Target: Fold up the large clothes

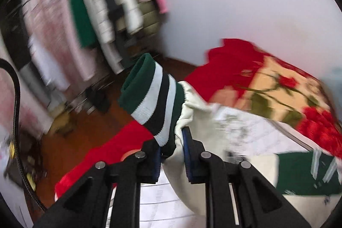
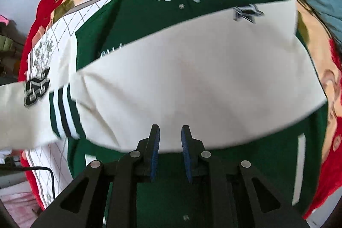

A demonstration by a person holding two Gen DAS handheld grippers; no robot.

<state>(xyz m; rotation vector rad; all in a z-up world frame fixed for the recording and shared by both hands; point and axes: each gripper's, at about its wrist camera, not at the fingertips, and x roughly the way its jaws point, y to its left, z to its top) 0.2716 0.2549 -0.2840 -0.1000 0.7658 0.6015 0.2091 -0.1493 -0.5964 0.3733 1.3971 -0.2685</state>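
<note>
A green varsity jacket (image 2: pixel 136 14) with cream sleeves lies face up on a bed. One cream sleeve (image 2: pixel 192 69) is folded across its chest, the striped cuff (image 2: pixel 64 112) at the left. My right gripper (image 2: pixel 170 134) is open and empty just above that sleeve's lower edge. My left gripper (image 1: pixel 171 142) is shut on the other cream sleeve (image 1: pixel 192 108) just behind its green, white and black striped cuff (image 1: pixel 154 97), holding it lifted off the bed. The jacket body (image 1: pixel 305 172) shows at the lower right of the left wrist view.
The bed has a white quilted sheet (image 2: pixel 64 25) and a red floral blanket (image 1: pixel 277 87). Beyond its edge is brown floor (image 1: pixel 81 138) and a rack of hanging clothes (image 1: pixel 96 20). A black cable (image 2: pixel 42 170) lies at the bed's left edge.
</note>
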